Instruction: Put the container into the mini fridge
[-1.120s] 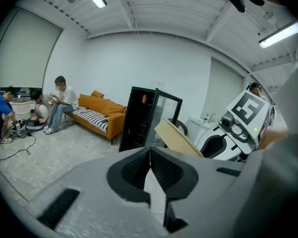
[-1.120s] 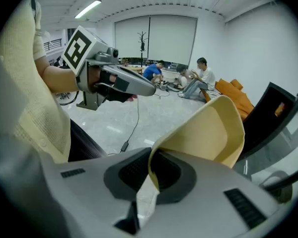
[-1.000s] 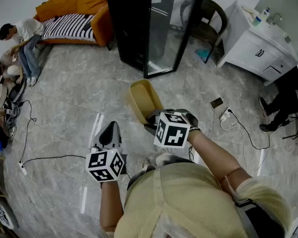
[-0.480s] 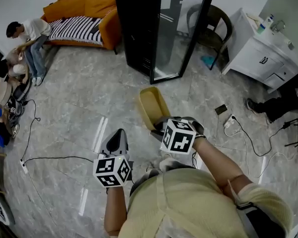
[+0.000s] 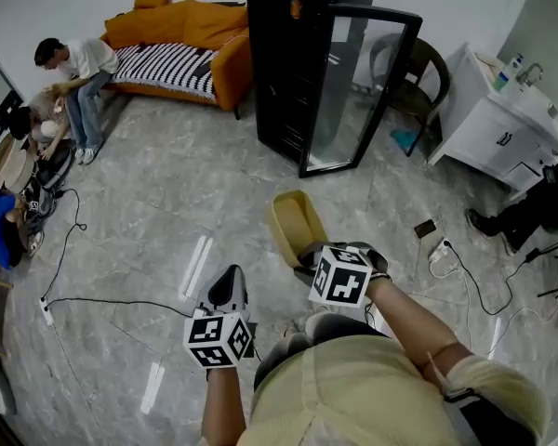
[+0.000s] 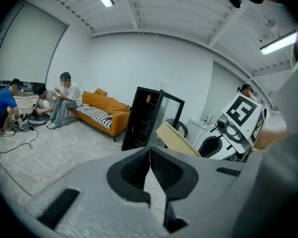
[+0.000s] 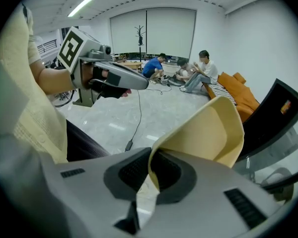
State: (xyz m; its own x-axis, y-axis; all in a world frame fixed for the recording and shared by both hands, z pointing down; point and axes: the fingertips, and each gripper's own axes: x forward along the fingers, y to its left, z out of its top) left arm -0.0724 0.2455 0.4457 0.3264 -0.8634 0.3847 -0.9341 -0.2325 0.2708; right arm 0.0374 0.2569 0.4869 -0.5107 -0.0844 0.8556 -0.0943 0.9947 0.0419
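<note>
Here the right claw (image 7: 150,176) pinches the rim of the empty tan container (image 5: 293,223), left claw (image 6: 150,171) clenched

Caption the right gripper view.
Right claw clamped on the rim of the tan plastic container, black glass-door mini fridge ahead.

grey marbled floor (image 5: 158,184), black mini fridge (image 5: 284,82) standing on it door open, orange sofa (image 5: 181,24), loose black cable (image 5: 102,298), phone (image 5: 425,228), white cabinet (image 5: 488,133)

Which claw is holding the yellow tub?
The right claw. Its jaws pinch the rim of the yellow tub. The left claw is shut with nothing between its jaws.
</note>
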